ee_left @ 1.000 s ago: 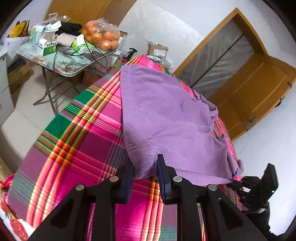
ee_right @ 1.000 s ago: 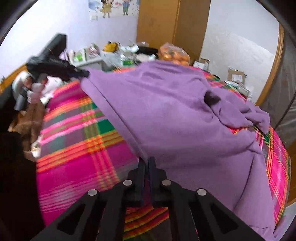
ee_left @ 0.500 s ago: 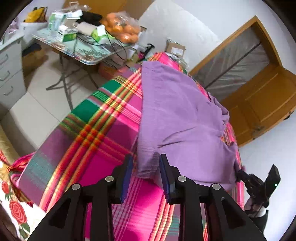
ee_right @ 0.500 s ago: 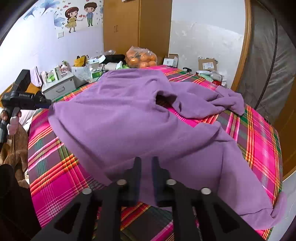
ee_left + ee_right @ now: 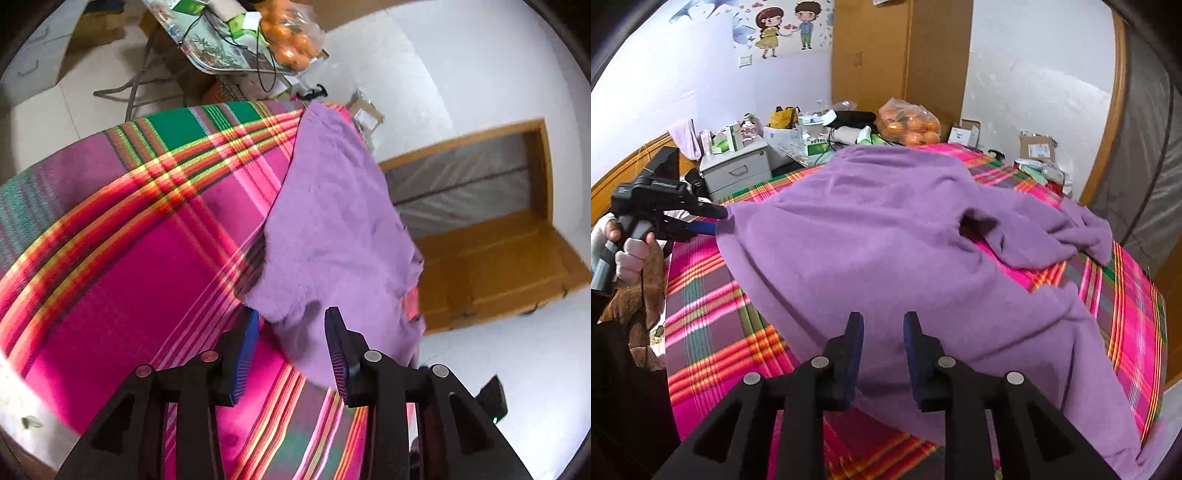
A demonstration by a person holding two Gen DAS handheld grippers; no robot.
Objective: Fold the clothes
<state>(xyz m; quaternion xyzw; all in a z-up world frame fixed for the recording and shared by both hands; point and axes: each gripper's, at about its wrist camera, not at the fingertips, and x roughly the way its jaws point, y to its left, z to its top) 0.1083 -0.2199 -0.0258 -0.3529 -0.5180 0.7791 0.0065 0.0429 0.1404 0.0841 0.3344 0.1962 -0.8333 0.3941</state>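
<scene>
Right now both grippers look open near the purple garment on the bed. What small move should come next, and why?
Probably close the left gripper on the purple garment. Its near corner lies loose between the open jaws, while the right gripper also hangs open over the near hem. The garment lies rumpled and unfolded on the plaid blanket, so a fold needs a grip first.

Home bedroom: plaid-covered bed [image 5: 713,343], cartoon wall sticker [image 5: 783,27], wooden wardrobe [image 5: 901,55], cluttered side table [image 5: 218,55].

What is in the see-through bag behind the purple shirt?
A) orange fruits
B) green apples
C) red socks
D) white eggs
A: in the right wrist view the clear bag on the cluttered table beyond the purple shirt is full of round orange fruits.
</scene>
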